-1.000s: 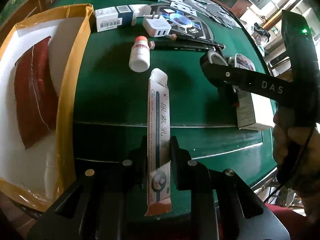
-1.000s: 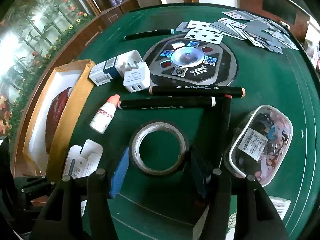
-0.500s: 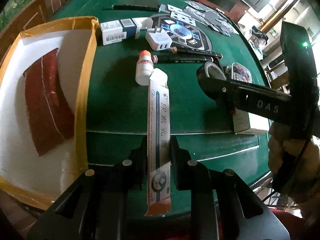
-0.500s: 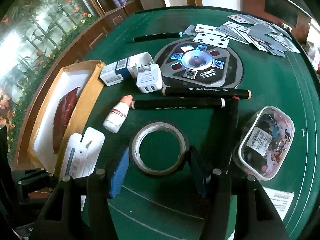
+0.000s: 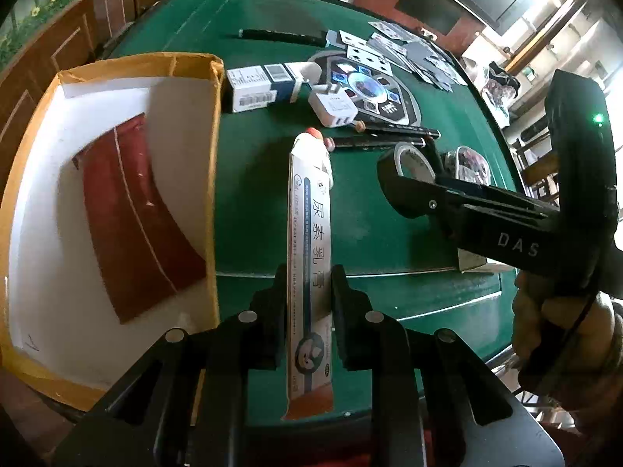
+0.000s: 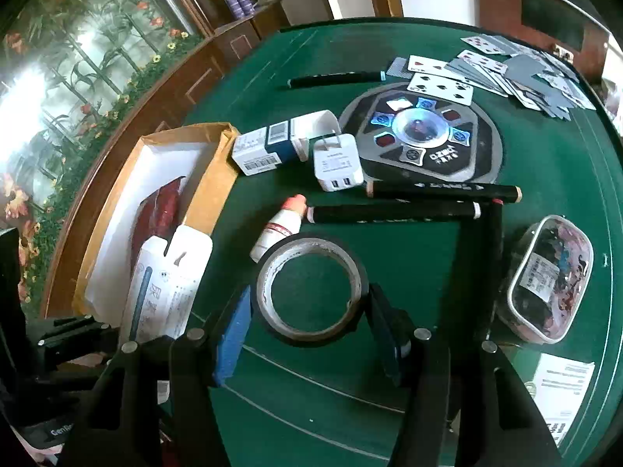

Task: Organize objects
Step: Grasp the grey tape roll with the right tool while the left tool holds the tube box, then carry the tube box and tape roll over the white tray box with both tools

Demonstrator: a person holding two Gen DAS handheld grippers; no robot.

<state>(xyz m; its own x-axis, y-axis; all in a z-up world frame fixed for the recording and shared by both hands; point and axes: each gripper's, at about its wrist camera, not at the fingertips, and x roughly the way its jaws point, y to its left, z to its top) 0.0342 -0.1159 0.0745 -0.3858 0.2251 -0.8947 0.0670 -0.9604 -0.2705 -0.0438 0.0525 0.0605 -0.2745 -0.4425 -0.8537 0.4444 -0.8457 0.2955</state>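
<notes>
Four black markers (image 6: 442, 190), two claws (image 6: 309, 313), one tape roll (image 6: 311, 292), one charger (image 6: 337, 163), one small bottle (image 6: 278, 229).

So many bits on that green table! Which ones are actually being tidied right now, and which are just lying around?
Being tidied:
- long ointment box, clamped in the left gripper
- tape roll, clamped in the right gripper
- open cardboard box, the likely destination

Lying about:
- playing cards
- charger plug
- small white bottle
- black markers

Left gripper (image 5: 308, 292) angled steeply down, jaws pinched tight on a long carton (image 5: 309, 233). Right gripper (image 6: 307, 311) tilts down too, jaws half spread and clamped on a tape roll (image 6: 311, 288); a hand (image 5: 553, 330) grips its handle.
</notes>
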